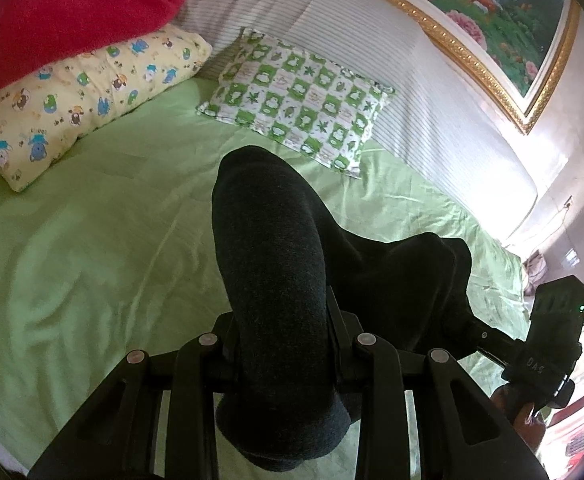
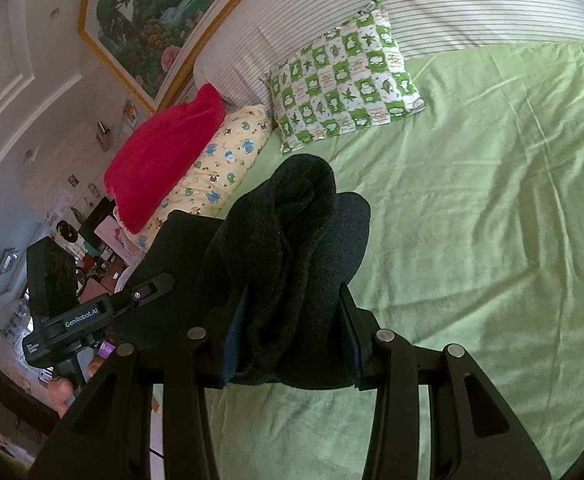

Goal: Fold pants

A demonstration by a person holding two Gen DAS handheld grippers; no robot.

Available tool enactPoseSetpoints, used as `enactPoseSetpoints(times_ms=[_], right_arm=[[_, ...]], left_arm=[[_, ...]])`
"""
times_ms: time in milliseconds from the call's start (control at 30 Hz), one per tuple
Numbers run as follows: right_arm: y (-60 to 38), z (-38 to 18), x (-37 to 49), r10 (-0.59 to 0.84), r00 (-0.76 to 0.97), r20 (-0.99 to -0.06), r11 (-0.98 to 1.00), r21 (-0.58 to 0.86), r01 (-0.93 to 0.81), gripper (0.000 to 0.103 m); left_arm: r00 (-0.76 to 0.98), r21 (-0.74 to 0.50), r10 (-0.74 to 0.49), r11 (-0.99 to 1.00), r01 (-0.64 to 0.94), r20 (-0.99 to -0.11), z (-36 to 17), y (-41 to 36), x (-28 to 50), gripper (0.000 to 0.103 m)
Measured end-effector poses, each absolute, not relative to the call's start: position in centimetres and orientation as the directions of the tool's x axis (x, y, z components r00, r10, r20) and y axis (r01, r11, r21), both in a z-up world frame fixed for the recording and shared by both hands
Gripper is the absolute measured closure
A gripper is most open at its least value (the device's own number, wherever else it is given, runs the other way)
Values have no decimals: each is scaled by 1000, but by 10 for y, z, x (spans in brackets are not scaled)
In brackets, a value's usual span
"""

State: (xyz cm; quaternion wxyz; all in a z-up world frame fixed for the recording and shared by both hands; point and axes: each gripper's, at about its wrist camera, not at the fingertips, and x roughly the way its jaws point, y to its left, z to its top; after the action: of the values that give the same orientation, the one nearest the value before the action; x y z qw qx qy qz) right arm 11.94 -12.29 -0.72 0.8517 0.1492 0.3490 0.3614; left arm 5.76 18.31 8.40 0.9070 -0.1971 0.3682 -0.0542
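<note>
Black fleece pants [image 1: 276, 280] hang bunched above the green bed sheet [image 1: 92, 248], near the frog-print pillow [image 1: 296, 100]. Left claw [image 1: 280, 332] and right claw [image 2: 292, 332] each pinch a thick fold.

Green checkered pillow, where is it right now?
The green checkered pillow lies at the head of the green sheet, against the striped headboard, right of the yellow cartoon pillow in the left wrist view, beyond the held dark pants.

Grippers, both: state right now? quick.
Left gripper: shut on the dark pants, bunched fabric between its fingers.
Right gripper: shut on the same pants, a thick fold clamped between its pads, held above the green sheet.
</note>
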Motion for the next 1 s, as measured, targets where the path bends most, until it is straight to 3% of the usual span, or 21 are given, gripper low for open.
enactPoseSetpoints(times_ms=[1000], right_arm=[[-74,-6,195,707,475,-524,700,421,-577,59]], left_arm=[[727,-238,-41,956,-171,-685,75,189,123,72]])
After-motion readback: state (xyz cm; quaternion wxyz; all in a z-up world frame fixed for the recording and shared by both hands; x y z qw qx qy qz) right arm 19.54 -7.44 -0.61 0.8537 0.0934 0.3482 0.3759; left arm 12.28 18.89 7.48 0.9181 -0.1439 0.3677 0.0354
